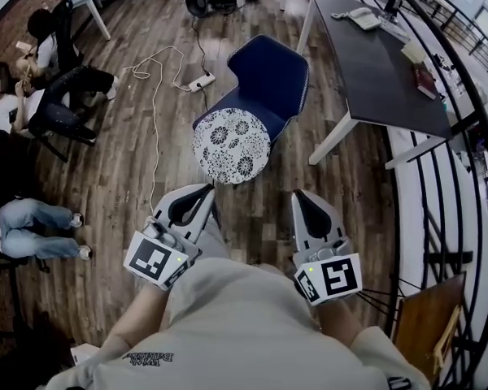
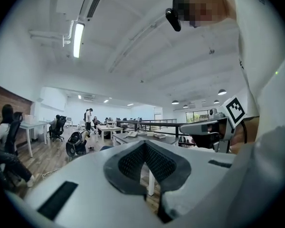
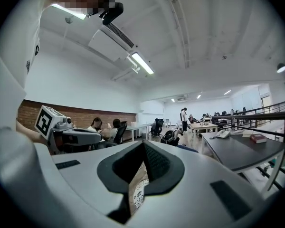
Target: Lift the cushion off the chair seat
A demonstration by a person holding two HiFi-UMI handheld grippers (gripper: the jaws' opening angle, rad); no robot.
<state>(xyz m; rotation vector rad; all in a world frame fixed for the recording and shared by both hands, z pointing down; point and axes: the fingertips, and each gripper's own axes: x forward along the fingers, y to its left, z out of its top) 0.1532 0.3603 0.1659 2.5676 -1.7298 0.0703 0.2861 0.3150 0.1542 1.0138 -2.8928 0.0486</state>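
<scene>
Clenched empty, left hand-held gripper (image 1: 205, 193) and right hand-held gripper (image 1: 302, 196) face the round cushion (image 1: 231, 145), seemingly flat on the chair (image 1: 272, 75).

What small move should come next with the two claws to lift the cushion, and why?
Probably reach both forward to the near edge of the cushion, opening on the way. The left claw and right claw are shut, empty and short of it; it lies flat on the seat of the blue chair.

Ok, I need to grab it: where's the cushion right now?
The cushion lies in the middle of the head view, on the blue chair seat, left of the dark desk.
</scene>
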